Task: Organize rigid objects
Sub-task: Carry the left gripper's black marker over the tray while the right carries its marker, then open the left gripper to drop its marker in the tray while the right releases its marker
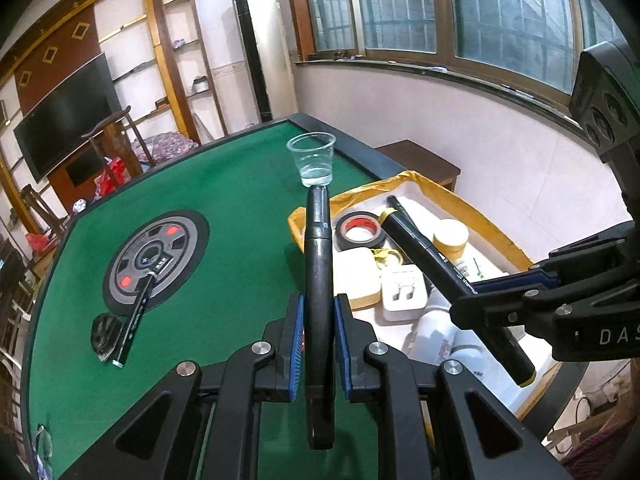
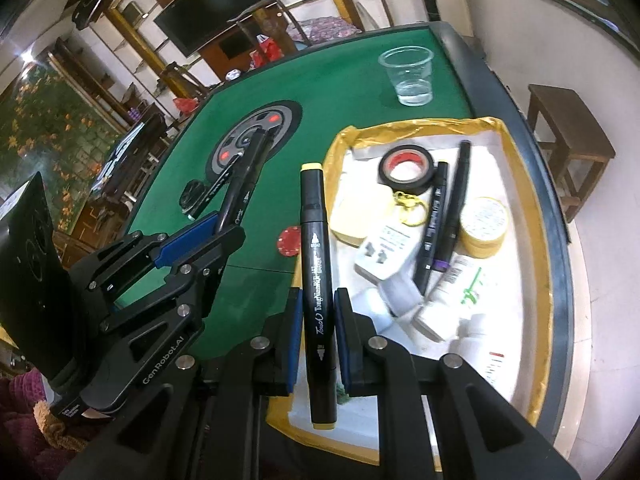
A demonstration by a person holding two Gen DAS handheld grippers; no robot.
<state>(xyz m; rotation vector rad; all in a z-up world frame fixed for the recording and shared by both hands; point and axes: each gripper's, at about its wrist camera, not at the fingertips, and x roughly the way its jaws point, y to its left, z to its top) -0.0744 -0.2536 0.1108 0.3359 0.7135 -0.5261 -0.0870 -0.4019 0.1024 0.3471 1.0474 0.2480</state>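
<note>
My left gripper [image 1: 318, 316] is shut on a dark grey pen [image 1: 317, 256] that stands up between its blue pads, over the green table [image 1: 240, 200]. In the right wrist view the same gripper [image 2: 222, 230] shows at the left with the pen [image 2: 244, 176]. My right gripper [image 2: 318, 320] is shut on a black marker with yellow ends [image 2: 316, 248], at the near left rim of the white box with yellow-taped rim [image 2: 536, 216]. From the left wrist view that gripper [image 1: 476, 296] holds the marker [image 1: 432, 256] slanted above the box [image 1: 496, 236].
The box holds a black tape roll [image 2: 404, 170], two markers [image 2: 432, 224], a yellow tin [image 2: 482, 232], a white plug [image 2: 384, 252] and bottles. On the table: a clear cup [image 1: 312, 158], a red chip [image 2: 289, 242], another marker [image 1: 136, 316] and a black clip [image 1: 105, 336].
</note>
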